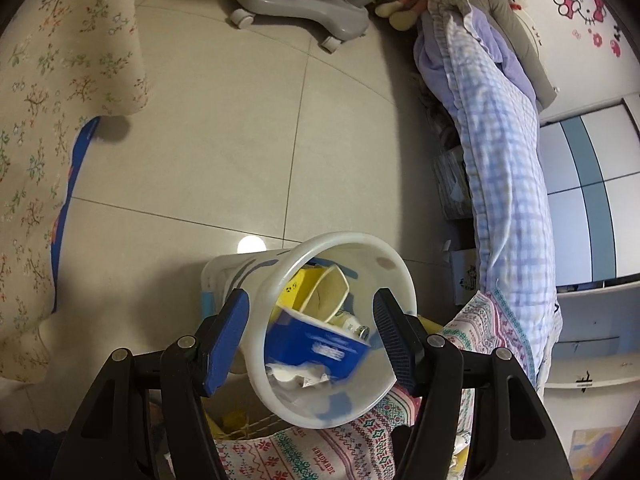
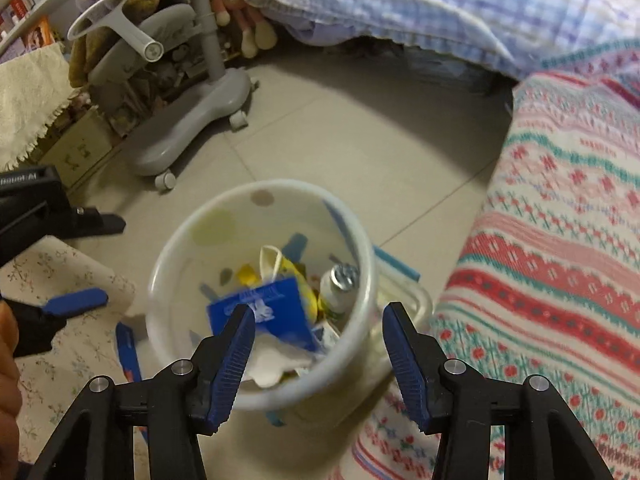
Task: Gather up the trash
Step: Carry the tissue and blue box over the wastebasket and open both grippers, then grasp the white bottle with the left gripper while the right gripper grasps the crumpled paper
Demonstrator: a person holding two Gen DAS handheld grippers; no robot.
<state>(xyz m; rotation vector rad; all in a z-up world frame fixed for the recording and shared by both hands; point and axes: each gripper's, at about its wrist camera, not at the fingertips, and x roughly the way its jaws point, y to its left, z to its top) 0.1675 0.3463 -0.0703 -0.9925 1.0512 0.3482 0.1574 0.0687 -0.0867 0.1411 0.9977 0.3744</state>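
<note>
Two blue-padded fingers frame the left wrist view, and the left gripper [image 1: 312, 340] is spread wide with the white trash bin [image 1: 394, 276] sitting between them. The bin is tipped so its mouth faces the camera. The right finger overlaps the rim; whether either pad actually presses the bin wall, I cannot tell. Inside the bin lie a blue carton [image 1: 316, 346], a yellow box [image 1: 298, 286] with a cream flap, a small bottle [image 1: 354, 325] and white crumpled paper [image 1: 288, 374]. Beyond it runs pale tiled floor [image 1: 240, 140], with a floral cloth [image 1: 44, 120] on the left, a grey wheeled chair base [image 1: 296, 4] up top and a checked blue quilt [image 1: 504, 152] on the right.

Over to the right wrist view: the right gripper [image 2: 318, 356] is also wide open and holds nothing, hovering above the near rim of the same trash bin [image 2: 182, 236], which is blurred here. The blue carton [image 2: 260, 308], the bottle [image 2: 338, 284] and the white paper [image 2: 276, 364] show in it. At the left edge the left gripper [image 2: 76, 260] comes in, one blue pad near the bin's side, apart from it as far as I can see. A striped patterned blanket [image 2: 560, 260] fills the right, and the chair base [image 2: 192, 132] stands behind on the floor [image 2: 360, 128].
</note>
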